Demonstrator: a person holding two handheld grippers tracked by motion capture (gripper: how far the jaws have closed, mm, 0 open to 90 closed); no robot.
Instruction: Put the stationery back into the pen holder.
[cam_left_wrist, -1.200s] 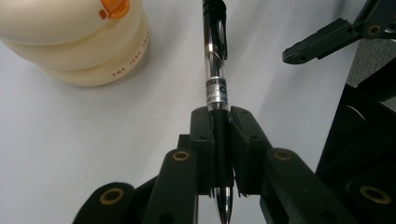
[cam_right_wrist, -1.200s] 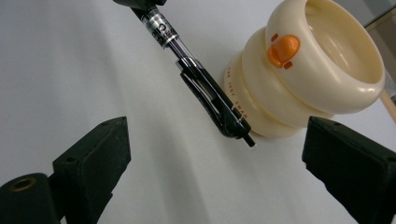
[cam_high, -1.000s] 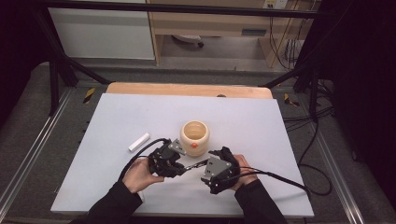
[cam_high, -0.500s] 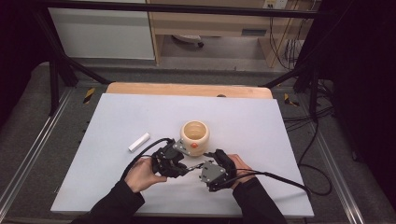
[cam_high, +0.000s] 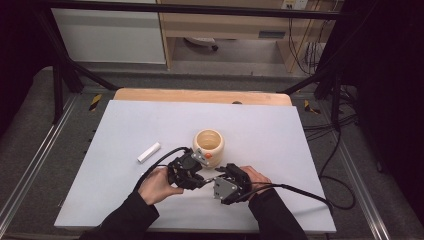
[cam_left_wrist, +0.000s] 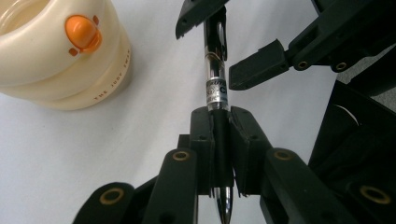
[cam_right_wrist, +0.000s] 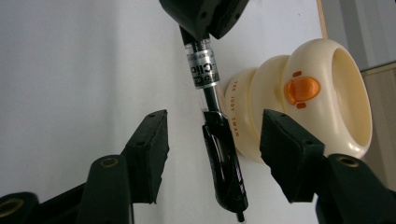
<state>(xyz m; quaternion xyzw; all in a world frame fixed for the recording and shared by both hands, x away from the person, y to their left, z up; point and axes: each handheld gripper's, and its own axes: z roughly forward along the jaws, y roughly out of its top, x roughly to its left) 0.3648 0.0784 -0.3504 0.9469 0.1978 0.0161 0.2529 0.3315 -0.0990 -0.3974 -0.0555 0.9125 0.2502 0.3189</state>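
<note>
High view: two hand-held grippers meet over a pen

High view shows a person's two hands low on the white desk (cam_high: 125, 130). Each hand holds a black tool. The left hand-held gripper (cam_high: 200, 176) and the right hand-held gripper (cam_high: 216, 176) point at each other, very close, just in front of a cream cup (cam_high: 208, 145).

Left gripper view shows the left hand-held gripper (cam_left_wrist: 223, 140) clenched on a pen (cam_left_wrist: 215, 88). Its two jaws press on the dark grip end of the pen. The pen has a shiny middle with a small label and a black cap end with a clip. It is lifted off the desk.

Right gripper view shows the right hand-held gripper (cam_right_wrist: 214, 147) released, with its jaws wide apart. The black cap end of the pen (cam_right_wrist: 219, 154) sits in the gap between them, touching neither jaw.

The cream cup (cam_left_wrist: 60, 51) stands just beside the pen. It has an orange duck beak (cam_right_wrist: 301, 89) on its side and small letters near the bottom. A small white stick (cam_high: 149, 152) lies on the desk, well apart to the left.
</note>
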